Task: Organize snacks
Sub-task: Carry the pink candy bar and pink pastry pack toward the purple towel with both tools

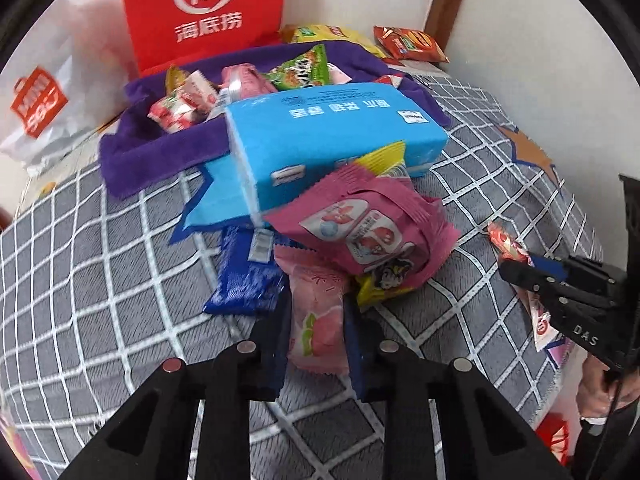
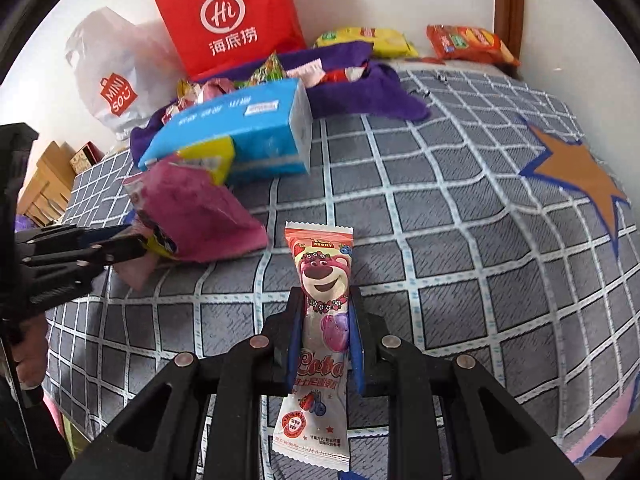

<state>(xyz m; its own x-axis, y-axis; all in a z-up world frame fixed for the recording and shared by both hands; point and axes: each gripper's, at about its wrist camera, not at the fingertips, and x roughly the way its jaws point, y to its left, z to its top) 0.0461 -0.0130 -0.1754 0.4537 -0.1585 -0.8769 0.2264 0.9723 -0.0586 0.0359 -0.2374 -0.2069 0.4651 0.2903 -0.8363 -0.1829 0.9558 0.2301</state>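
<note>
My left gripper (image 1: 316, 304) is shut on a pale pink peach snack packet (image 1: 318, 320) at the near edge of a snack pile on the bed. The pile holds a magenta packet (image 1: 360, 228), a dark blue packet (image 1: 244, 276) and a yellow packet (image 1: 380, 284). My right gripper (image 2: 326, 300) is shut on a long lollipop packet with a pink bear (image 2: 320, 280), held above the bedspread. In the left wrist view the right gripper (image 1: 516, 270) shows at the right with the same packet (image 1: 506, 242). In the right wrist view the left gripper (image 2: 132, 250) is at the pile (image 2: 192, 208).
A blue tissue pack (image 1: 332, 140) lies behind the pile. A purple cloth (image 1: 160, 148) holds several more snacks. A red paper bag (image 1: 204, 12) and a white bag (image 1: 44, 112) stand at the wall. Yellow (image 2: 368, 40) and orange (image 2: 468, 44) packets lie at the back right.
</note>
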